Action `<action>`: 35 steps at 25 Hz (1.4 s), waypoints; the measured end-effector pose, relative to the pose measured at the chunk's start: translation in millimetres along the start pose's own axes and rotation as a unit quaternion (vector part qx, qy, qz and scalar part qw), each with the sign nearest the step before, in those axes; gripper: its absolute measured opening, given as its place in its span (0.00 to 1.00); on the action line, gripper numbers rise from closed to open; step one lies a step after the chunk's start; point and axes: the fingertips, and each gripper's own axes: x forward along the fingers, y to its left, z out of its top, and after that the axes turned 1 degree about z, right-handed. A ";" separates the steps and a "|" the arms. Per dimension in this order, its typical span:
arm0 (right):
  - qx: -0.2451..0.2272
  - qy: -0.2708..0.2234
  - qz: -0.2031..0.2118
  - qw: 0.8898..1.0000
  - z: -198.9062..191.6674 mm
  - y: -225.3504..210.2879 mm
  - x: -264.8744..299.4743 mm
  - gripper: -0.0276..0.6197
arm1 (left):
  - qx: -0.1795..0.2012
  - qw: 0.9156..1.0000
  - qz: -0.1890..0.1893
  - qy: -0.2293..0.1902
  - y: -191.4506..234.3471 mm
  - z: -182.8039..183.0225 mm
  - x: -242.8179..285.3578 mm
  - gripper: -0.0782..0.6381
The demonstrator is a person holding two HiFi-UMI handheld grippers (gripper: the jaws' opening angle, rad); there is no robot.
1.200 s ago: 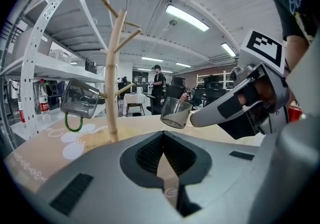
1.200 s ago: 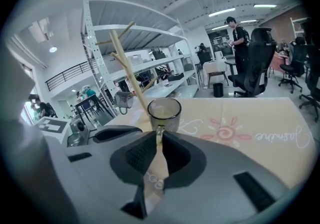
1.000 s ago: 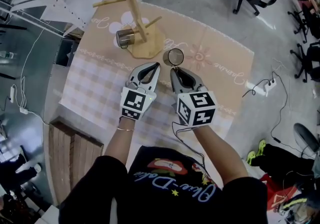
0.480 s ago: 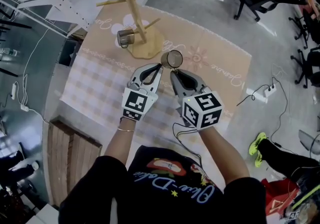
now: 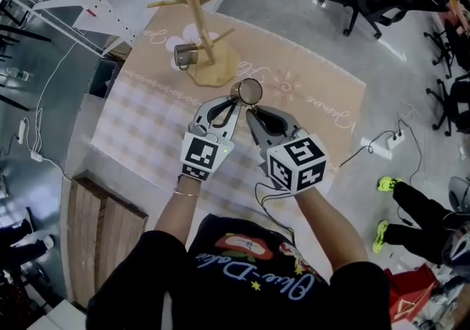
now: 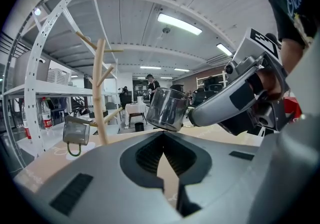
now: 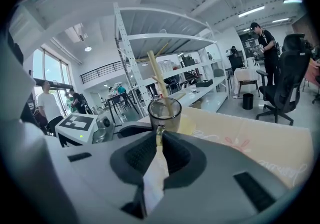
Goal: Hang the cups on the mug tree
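Head view with both gripper views: carrying stage of hanging cup 2 of 2.

The right gripper (image 5: 250, 108) is closed on the handle of the clear cup (image 5: 248, 91) and holds it tilted above the counter (image 5: 147, 123), just right of the base of the mug tree (image 5: 200, 23). The left gripper (image 5: 233, 103) has its jaws together on nothing, just left of the cup and apart from it. 1 other cup (image 5: 185, 55) already hangs by its handle from a low peg on the left side of the tree.

In the right gripper view, the handle disappears between the jaws and the post of the tree rises directly beyond the cup. We judge that little of the handle loop stays free.

We suggest the following for this step:

- Choose a bare peg on the right side of the tree, away from the hung cup. The low right peg looks closest.
- Bring the cup in from beyond the peg's tip, with the handle loop facing the tip and square to the peg.
- Slide the loop down the peg towards the post before loosening the grip.
- Keep the cup wall off the post, since a knock could rock the tree and shake the hung cup.
- Use the empty left gripper to steady the tree's base if it shifts.
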 end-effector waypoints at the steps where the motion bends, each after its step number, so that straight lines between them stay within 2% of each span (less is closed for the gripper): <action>1: -0.001 0.001 0.002 1.000 0.8 1.1 -1.2 0.11 | 0.001 1.000 0.002 -0.001 -0.7 1.4 -1.5 0.12; 18: -0.020 -0.008 0.073 0.997 23.5 34.6 -31.1 0.11 | 0.004 0.998 0.053 -0.021 -12.0 37.2 -34.8 0.12; 35: -0.043 -0.006 0.161 0.986 23.1 88.0 -71.0 0.11 | 0.013 0.993 0.111 -0.036 -43.6 57.2 -84.4 0.12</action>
